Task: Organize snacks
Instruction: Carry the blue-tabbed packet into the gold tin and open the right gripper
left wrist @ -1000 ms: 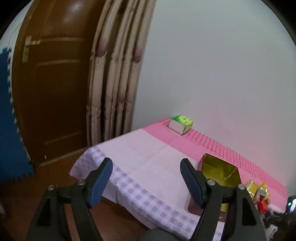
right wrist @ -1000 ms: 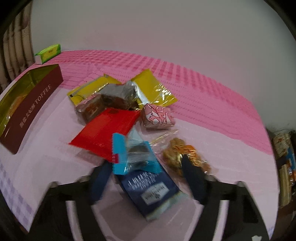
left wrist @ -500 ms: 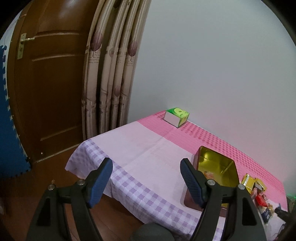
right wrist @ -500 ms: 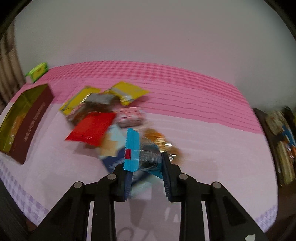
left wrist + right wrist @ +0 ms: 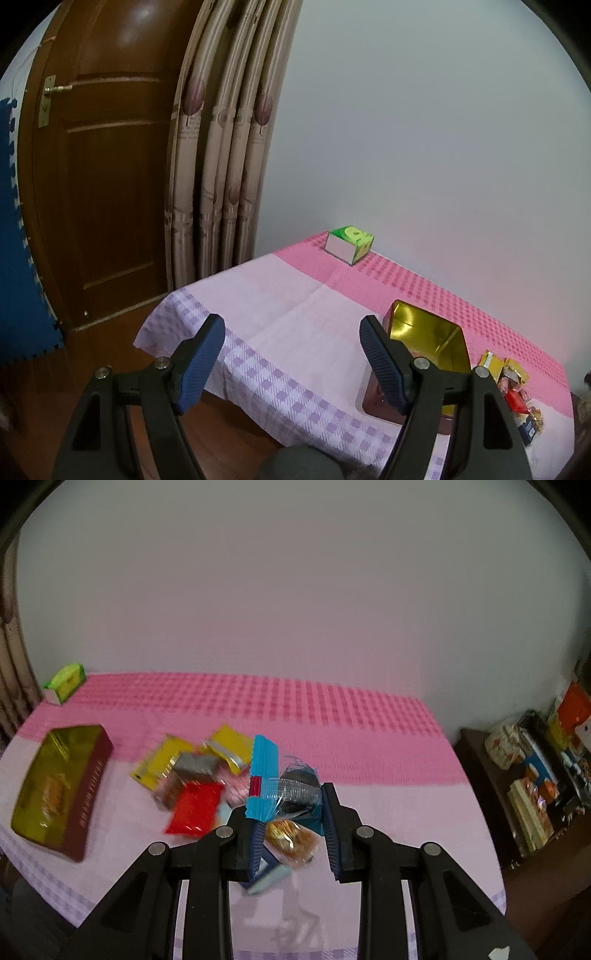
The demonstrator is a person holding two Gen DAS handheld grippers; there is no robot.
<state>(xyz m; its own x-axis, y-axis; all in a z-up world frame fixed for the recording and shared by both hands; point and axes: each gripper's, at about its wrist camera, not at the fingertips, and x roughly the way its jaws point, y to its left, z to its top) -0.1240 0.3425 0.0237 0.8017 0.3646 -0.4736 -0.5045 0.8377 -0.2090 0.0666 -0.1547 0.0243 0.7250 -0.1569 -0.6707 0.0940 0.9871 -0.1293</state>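
Right tool [image 5: 291, 812] is clamped on the blue-edged snack pack [image 5: 280, 786], lifted above the pile – the open toffee tin [image 5: 62, 790] lies off to its left, nearer the wide-open, empty left tool [image 5: 291, 354].

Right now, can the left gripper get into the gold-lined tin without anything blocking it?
Probably yes. The left gripper is open and empty, the gold-lined tin lies lidless just beyond its right finger, and only bare tablecloth lies between. The snack pile sits past the tin.
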